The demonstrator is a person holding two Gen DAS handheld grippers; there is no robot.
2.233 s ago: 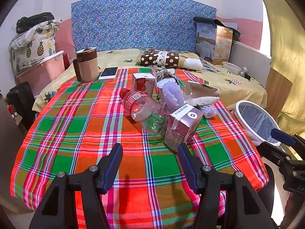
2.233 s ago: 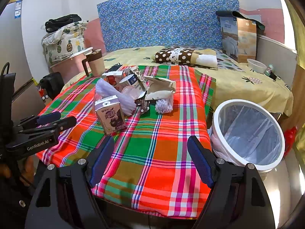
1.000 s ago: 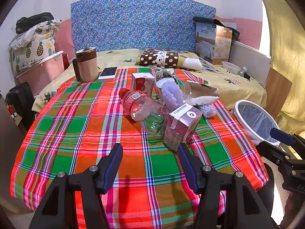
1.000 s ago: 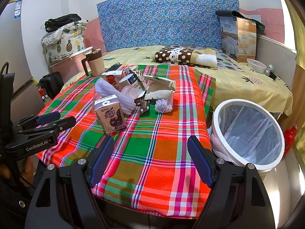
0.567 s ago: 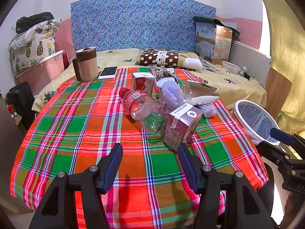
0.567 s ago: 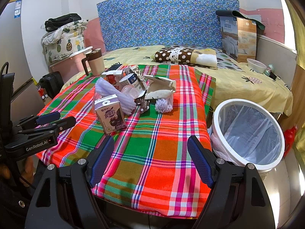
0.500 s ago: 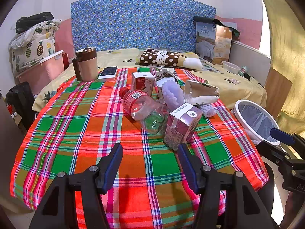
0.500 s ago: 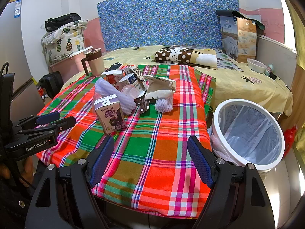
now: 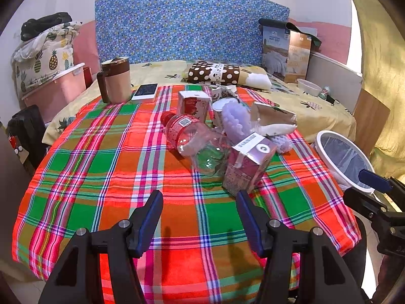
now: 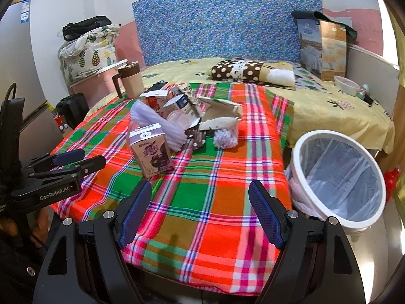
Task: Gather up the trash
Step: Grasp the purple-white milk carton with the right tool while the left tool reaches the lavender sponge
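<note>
Trash lies in a heap on the plaid tablecloth (image 9: 101,157): a clear plastic bottle (image 9: 195,139) with a red label on its side, a purple drink carton (image 9: 246,162) (image 10: 152,149) standing tilted, a red and white carton (image 9: 193,105), a torn paper bag (image 9: 273,121) (image 10: 220,116), purple bubble wrap (image 9: 236,121) and a white lacy ball (image 10: 224,138). My left gripper (image 9: 200,202) is open just short of the purple carton, nothing between its fingers. My right gripper (image 10: 200,192) is open over the cloth's near edge, left of the white bin (image 10: 336,177) with its clear liner.
A brown and beige mug (image 9: 115,79) and a phone (image 9: 145,91) sit at the cloth's far left corner. Behind is a bed with a dotted pillow (image 9: 220,73), a box (image 9: 286,53) and a bowl (image 9: 308,86). A pink tub (image 9: 58,88) stands left.
</note>
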